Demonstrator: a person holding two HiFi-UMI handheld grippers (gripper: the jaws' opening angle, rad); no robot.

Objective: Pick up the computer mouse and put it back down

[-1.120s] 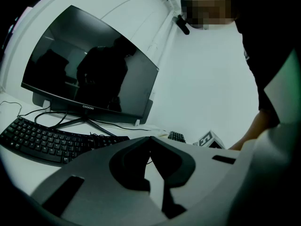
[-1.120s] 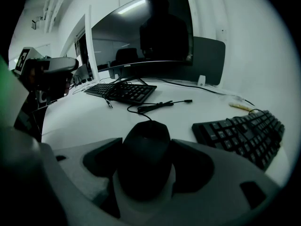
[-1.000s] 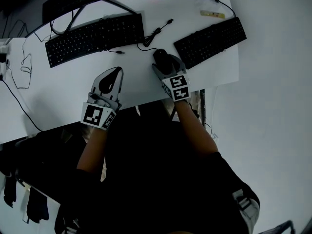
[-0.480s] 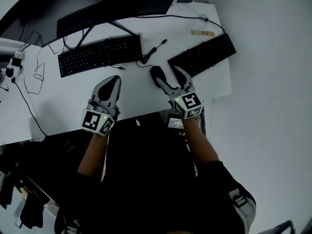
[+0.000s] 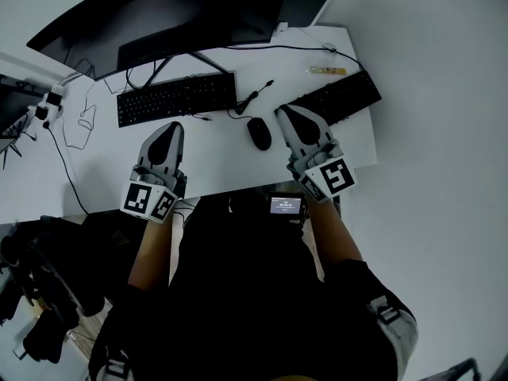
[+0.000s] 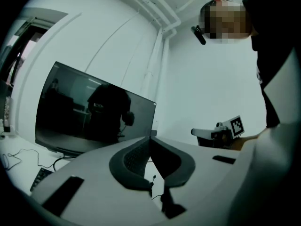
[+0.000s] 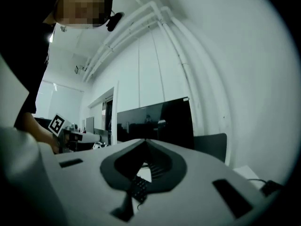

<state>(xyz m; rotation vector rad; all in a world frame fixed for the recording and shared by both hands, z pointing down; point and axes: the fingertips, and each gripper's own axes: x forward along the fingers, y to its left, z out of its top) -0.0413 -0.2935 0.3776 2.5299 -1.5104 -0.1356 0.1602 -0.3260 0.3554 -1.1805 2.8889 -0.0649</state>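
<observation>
The black computer mouse (image 5: 259, 133) lies on the white desk (image 5: 214, 161), its cable running back toward the keyboards. My right gripper (image 5: 286, 113) hovers just right of the mouse, apart from it. Its jaws have just been closing and now meet with nothing between them, as the right gripper view shows (image 7: 145, 140). My left gripper (image 5: 172, 127) hangs over the desk well left of the mouse, shut and empty (image 6: 150, 138). Both grippers point level toward the monitor.
Two black keyboards (image 5: 176, 98) (image 5: 337, 96) lie behind the mouse, one on each side. A large dark monitor (image 5: 159, 22) stands at the back edge. Loose cables (image 5: 79, 125) trail over the desk's left part. A small screen (image 5: 286, 205) sits at the person's chest.
The right gripper stood open at the mouse; now it is shut, empty and off to the mouse's right. Both grippers have risen from the desk. The mouse stays on the desk.
</observation>
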